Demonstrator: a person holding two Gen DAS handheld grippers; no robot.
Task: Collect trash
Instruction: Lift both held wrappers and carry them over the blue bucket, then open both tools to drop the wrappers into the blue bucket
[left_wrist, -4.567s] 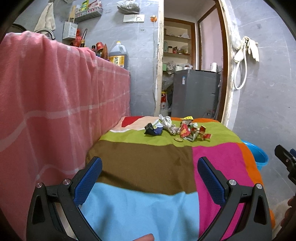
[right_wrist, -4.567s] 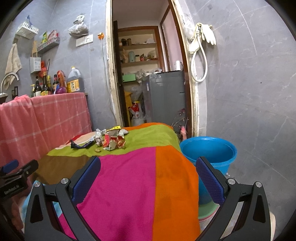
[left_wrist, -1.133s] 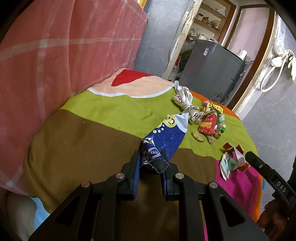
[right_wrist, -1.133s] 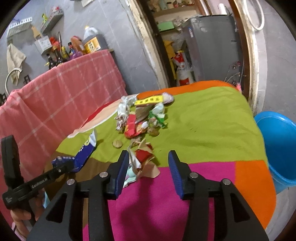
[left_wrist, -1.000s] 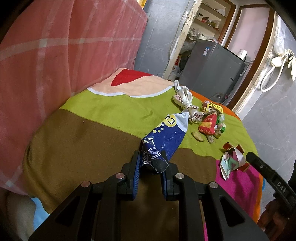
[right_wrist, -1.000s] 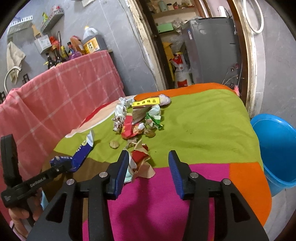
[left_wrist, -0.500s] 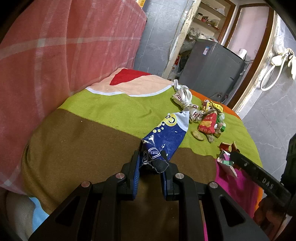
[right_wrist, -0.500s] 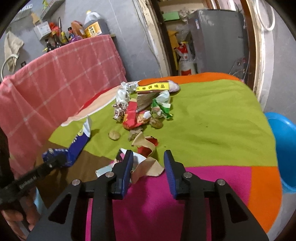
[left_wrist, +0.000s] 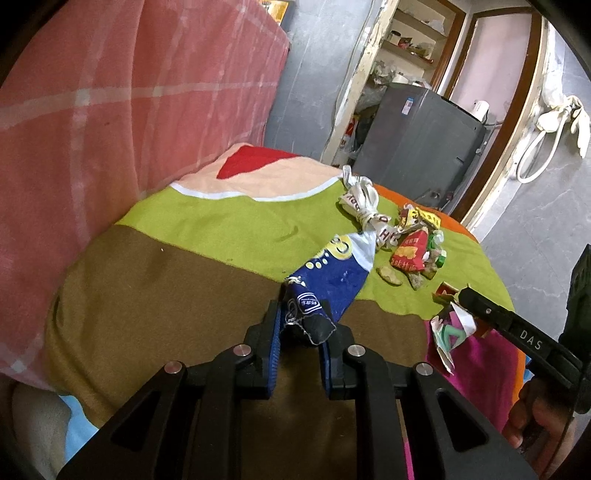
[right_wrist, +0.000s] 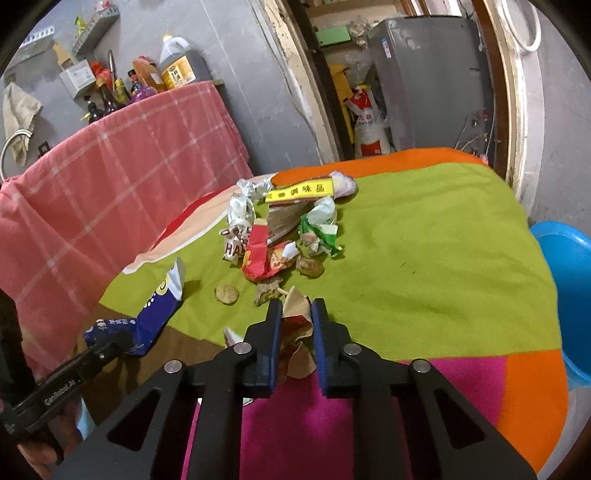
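My left gripper (left_wrist: 301, 314) is shut on the torn lower end of a blue and white snack wrapper (left_wrist: 332, 277), which lies stretched over the patchwork cloth (left_wrist: 184, 288). My right gripper (right_wrist: 297, 314) has its jaws closing on a crumpled red and tan wrapper (right_wrist: 297, 308), and the pads press it from both sides. A white and green scrap (left_wrist: 452, 328) hangs from that bundle in the left wrist view. Beyond both grippers lies a pile of wrappers and food scraps (right_wrist: 280, 236) on the green patch.
A blue bucket (right_wrist: 569, 277) stands on the floor off the table's right edge. A pink checked cloth (left_wrist: 110, 110) covers a higher counter on the left, with bottles (right_wrist: 122, 88) on it. A grey appliance (left_wrist: 417, 140) stands in the doorway behind.
The right gripper's jaws have closed from wide apart onto the crumpled wrapper after sliding forward over it. The left gripper and its blue wrapper have stayed where they were.
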